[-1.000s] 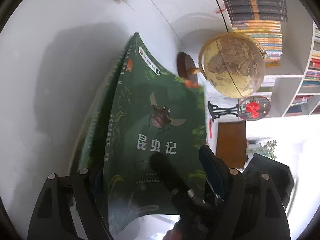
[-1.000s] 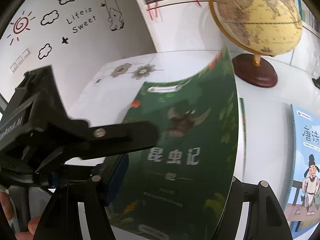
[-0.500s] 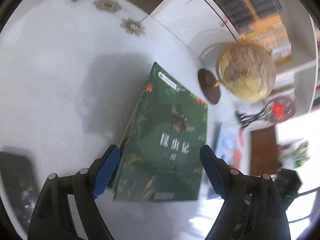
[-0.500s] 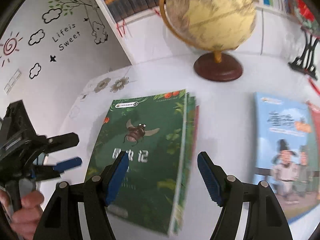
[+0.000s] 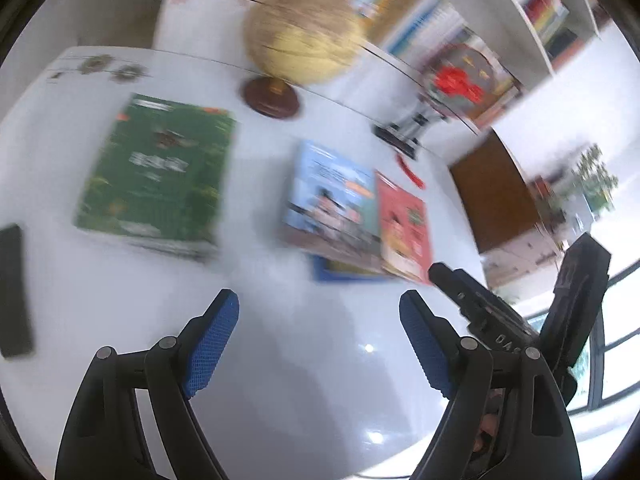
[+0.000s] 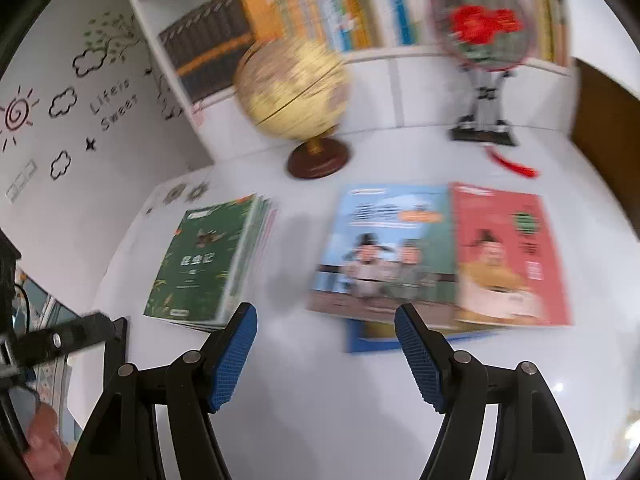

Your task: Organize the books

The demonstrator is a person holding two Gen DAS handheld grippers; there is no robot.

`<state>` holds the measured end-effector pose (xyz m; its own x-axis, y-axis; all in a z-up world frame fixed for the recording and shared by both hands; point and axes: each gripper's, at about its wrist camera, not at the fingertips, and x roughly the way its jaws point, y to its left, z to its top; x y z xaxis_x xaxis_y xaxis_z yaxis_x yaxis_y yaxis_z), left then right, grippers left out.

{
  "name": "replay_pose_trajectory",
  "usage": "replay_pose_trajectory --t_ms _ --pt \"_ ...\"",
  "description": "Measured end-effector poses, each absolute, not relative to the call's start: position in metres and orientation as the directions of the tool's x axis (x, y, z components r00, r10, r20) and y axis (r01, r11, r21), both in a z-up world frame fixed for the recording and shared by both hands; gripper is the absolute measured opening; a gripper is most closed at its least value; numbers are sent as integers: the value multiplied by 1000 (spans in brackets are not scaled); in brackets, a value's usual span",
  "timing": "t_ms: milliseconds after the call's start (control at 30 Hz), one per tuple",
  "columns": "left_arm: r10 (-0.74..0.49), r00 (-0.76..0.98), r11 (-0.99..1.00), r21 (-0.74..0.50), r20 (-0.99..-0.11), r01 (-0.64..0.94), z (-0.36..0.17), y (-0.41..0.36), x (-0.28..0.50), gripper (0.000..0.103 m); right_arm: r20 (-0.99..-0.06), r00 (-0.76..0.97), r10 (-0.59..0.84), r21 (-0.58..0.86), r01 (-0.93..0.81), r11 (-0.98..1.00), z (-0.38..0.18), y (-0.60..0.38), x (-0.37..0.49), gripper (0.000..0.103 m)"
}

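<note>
Books: both grippers empty. Left gripper [image 5: 319, 344] jaws spread wide over bare table, nothing between the blue ribbed pads. Right gripper [image 6: 322, 354] same, jaws apart, nothing held.

Nearest on the white glossy table [image 6: 320, 420]: green stack [image 6: 204, 260] toward the left edge, thin glossy softcovers, edges roughly squared. To its right, well apart, a blue-cover book [image 6: 384, 252] overlapped on its right side by a red-cover book [image 6: 508, 256], both lying on a dark blue book [image 6: 372, 338] whose near edge sticks out.

Judgement: next step is fetching one from the loose pile for the green stack. Red one's on top, so take it first. Covers look slick and floppy: come in low at a free edge, pinch near the spine, support with the other gripper so it doesn't sag or drag the ones beneath.

Far edge: globe [image 6: 292, 88] on round wooden base, fan ornament [image 6: 480, 32] on black stand. Keep clear of both. Bookshelf [image 6: 304, 8] behind.
</note>
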<state>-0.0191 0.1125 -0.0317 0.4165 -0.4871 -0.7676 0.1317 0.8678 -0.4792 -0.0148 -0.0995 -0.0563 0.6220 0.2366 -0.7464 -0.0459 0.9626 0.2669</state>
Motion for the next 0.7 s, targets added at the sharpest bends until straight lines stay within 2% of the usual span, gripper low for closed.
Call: replay_pose_trajectory --t_ms 333,533,700 --pt "-523 377 852 -458 -765 252 -13 -6 -85 81 -715 678 173 336 116 935 -39 -239 -127 71" --pt "-519 406 854 -435 -752 285 5 -19 -81 81 -701 688 187 398 159 904 -37 -273 -145 71" --pt "-520 443 853 -424 -730 304 18 -13 -42 81 -695 695 184 369 126 921 -27 -268 -128 71"
